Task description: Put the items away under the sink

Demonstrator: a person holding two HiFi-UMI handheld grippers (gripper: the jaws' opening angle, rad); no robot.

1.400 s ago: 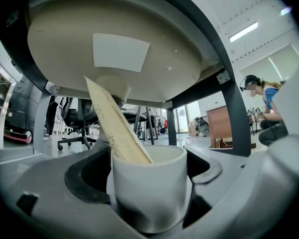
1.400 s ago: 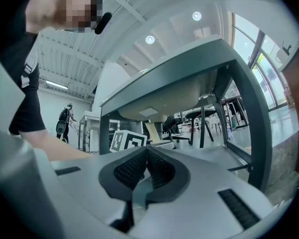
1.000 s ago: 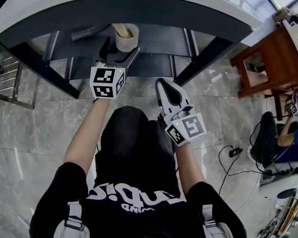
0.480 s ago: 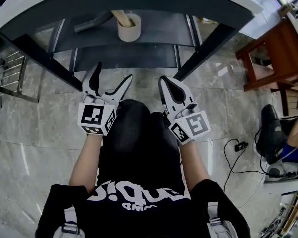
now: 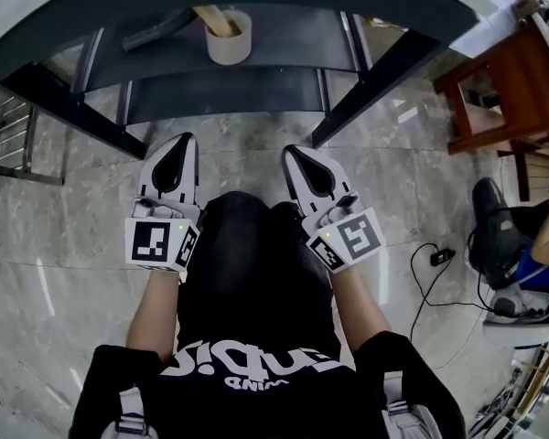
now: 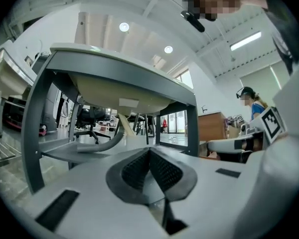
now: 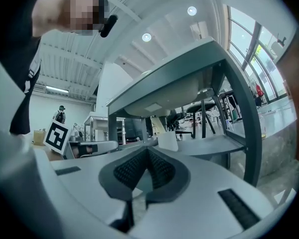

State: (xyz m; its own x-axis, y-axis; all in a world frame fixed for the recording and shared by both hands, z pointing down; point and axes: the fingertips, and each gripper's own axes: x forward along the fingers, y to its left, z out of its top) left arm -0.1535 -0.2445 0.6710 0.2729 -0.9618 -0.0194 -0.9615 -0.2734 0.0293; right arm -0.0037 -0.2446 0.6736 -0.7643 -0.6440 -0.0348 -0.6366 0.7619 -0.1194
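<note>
A beige tape roll point(image 5: 229, 37) stands on the dark shelf point(image 5: 284, 48) under the white sink point(image 5: 37, 16), beside a grey drain pipe point(image 5: 160, 27). My left gripper point(image 5: 185, 139) hangs over the floor in front of the stand, well back from the roll. Its jaws have just been closing and now meet with nothing between them. My right gripper point(image 5: 291, 152) is level with it on the right, also shut and empty. In the right gripper view the roll point(image 7: 168, 141) shows beyond the shut jaws point(image 7: 148, 152). The left gripper view shows the pads point(image 6: 149, 152) pressed together.
A lower shelf point(image 5: 247, 94) sits under the first, between slanting black stand legs point(image 5: 69, 108). A wooden chair point(image 5: 494, 90) stands at the right, a metal rack point(image 5: 5, 144) at the left. Cables point(image 5: 430, 277) and a seated person point(image 5: 540, 259) are at the far right.
The left gripper drew back from the shelf toward my body and shut its jaws, leaving the roll on the shelf. The right gripper barely moved.
</note>
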